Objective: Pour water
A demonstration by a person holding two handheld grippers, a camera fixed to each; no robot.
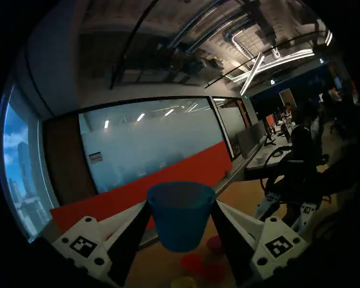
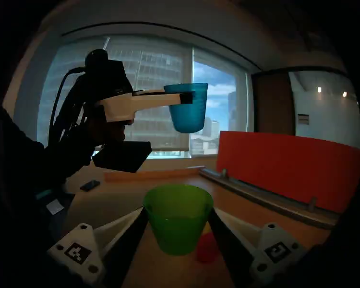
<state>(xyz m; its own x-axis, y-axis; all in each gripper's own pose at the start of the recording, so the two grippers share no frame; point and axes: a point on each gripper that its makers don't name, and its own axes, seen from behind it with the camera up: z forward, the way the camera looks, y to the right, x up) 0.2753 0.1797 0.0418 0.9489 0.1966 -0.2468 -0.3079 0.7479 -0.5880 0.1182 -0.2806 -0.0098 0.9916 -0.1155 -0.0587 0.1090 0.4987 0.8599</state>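
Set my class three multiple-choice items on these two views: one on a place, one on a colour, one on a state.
1. In the right gripper view, where is the blue cup relative to the green cup?
A. Inside it
B. Higher up
C. Lower down, on the table

2. Which colour is the cup that the right gripper holds?
A. Green
B. Blue
C. Black

3. How does the blue cup stand?
A. Upside down
B. On its side
C. Upright

Key:
1 B: the blue cup is held well above the green cup's rim.
2 A: the green cup sits between that gripper's own two fingers.
3 C: its open mouth faces up and its narrow base points down.
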